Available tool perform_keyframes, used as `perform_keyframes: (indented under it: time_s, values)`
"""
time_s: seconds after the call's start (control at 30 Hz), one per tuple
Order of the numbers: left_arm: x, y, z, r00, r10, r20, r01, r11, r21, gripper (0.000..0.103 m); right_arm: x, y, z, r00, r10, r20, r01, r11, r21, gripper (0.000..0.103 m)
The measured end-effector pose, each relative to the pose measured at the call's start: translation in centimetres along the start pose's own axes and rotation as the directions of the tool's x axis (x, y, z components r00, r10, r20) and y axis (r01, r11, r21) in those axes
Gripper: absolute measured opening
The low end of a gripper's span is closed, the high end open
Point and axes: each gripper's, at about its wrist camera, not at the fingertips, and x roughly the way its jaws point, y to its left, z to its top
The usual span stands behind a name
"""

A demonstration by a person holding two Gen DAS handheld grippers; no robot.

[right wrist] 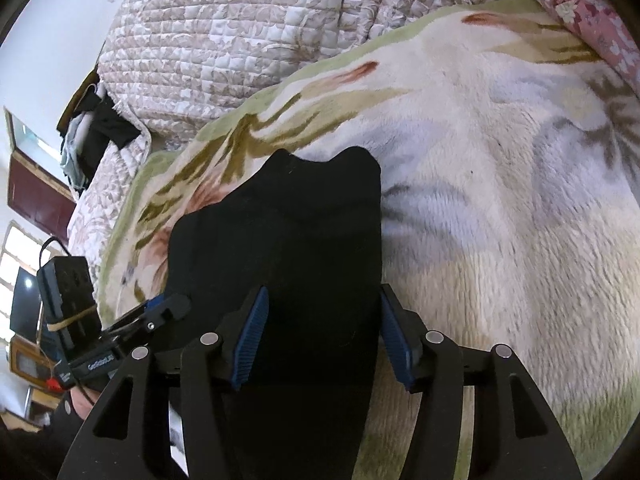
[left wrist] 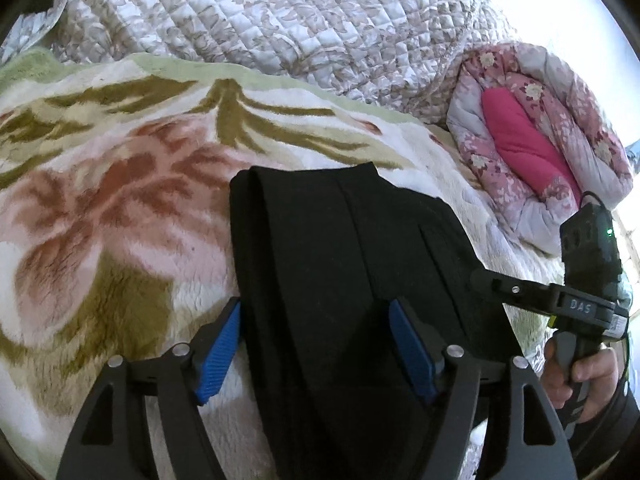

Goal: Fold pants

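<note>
Black pants [left wrist: 344, 264], folded into a long strip, lie flat on a plush floral blanket [left wrist: 120, 208]. My left gripper [left wrist: 318, 346] is open and straddles the strip's near part. Its left blue pad [left wrist: 222, 350] sits by the cloth's left edge and does not press on it. My right gripper [right wrist: 322, 342] is also open over the same pants [right wrist: 288, 240], with its right pad [right wrist: 396, 346] at the cloth's right edge. Each gripper shows from the side in the other's view: the right gripper [left wrist: 492, 284] and the left gripper [right wrist: 168, 306], both low over the pants.
A quilted beige coverlet [left wrist: 280, 20] is heaped behind the blanket. To the right lies a rolled pink floral duvet [left wrist: 532, 136]. A person's hand [left wrist: 576, 376] holds the right gripper's handle. A pile of dark clothes [right wrist: 96, 128] and wooden furniture [right wrist: 36, 196] stand beyond the bed's left side.
</note>
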Motion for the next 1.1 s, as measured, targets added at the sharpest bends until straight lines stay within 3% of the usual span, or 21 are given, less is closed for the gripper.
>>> perform_keyframes:
  time_s: [0.03, 0.07, 0.1, 0.13, 0.2, 0.3, 0.5, 0.73, 0.83, 0.97, 1.1]
  values:
    - [0.2, -0.1, 0.2, 1.0, 0.002, 0.005, -0.002, 1.0, 0.002, 0.073, 0.4, 0.1, 0.3, 1.0, -0.008, 0.001, 0.008, 1.0, -0.006, 0.051]
    - [0.3, -0.2, 0.3, 1.0, 0.01, 0.01, -0.01, 1.0, 0.008, 0.071, 0.5, 0.3, 0.5, 1.0, -0.019, 0.002, 0.019, 1.0, -0.015, 0.041]
    - [0.3, -0.3, 0.4, 1.0, 0.012, 0.01, -0.012, 1.0, 0.011, 0.063, 0.7, 0.5, 0.5, 1.0, -0.026, 0.0, 0.026, 0.999, -0.024, 0.028]
    - [0.2, -0.5, 0.5, 1.0, 0.007, 0.01, -0.007, 1.0, 0.011, 0.053, 0.6, 0.6, 0.5, 1.0, -0.007, 0.002, 0.007, 1.0, -0.02, 0.023]
    - [-0.3, -0.9, 0.6, 1.0, -0.007, 0.016, 0.006, 1.0, 0.028, 0.037, 0.1, 1.2, 0.4, 1.0, 0.005, 0.018, -0.005, 0.999, -0.039, 0.019]
    - [-1.2, -2.0, 0.9, 0.999, -0.001, 0.033, -0.001, 0.998, 0.065, 0.029, -0.9, 2.5, 0.6, 0.998, 0.029, 0.055, -0.025, 0.996, -0.082, 0.018]
    - [-2.8, -1.9, 3.3, 0.997, 0.0, 0.075, -0.006, 0.996, 0.087, 0.027, -1.9, 5.3, 2.7, 0.991, 0.08, 0.104, -0.066, 0.989, -0.133, 0.017]
    - [-3.5, 1.1, 9.1, 0.99, 0.031, 0.135, -0.041, 0.996, 0.076, 0.028, -0.1, 7.8, 8.3, 0.983, 0.117, 0.145, -0.09, 0.98, -0.18, 0.016]
    - [-2.1, 3.6, 10.6, 0.987, 0.093, 0.127, -0.098, 0.995, 0.031, 0.028, 1.0, 6.6, 10.8, 0.977, 0.092, 0.195, -0.062, 0.986, -0.154, 0.016]
    - [-0.9, 6.4, 10.4, 0.978, 0.187, 0.096, -0.182, 0.982, -0.054, 0.028, 1.6, 4.2, 11.4, 0.975, 0.02, 0.221, 0.001, 0.996, -0.093, 0.017]
    - [-2.1, 5.1, 9.6, 0.968, 0.209, 0.137, -0.208, 0.978, -0.021, 0.028, 1.6, 5.5, 10.3, 0.979, -0.032, 0.203, 0.071, 0.98, -0.187, 0.017]
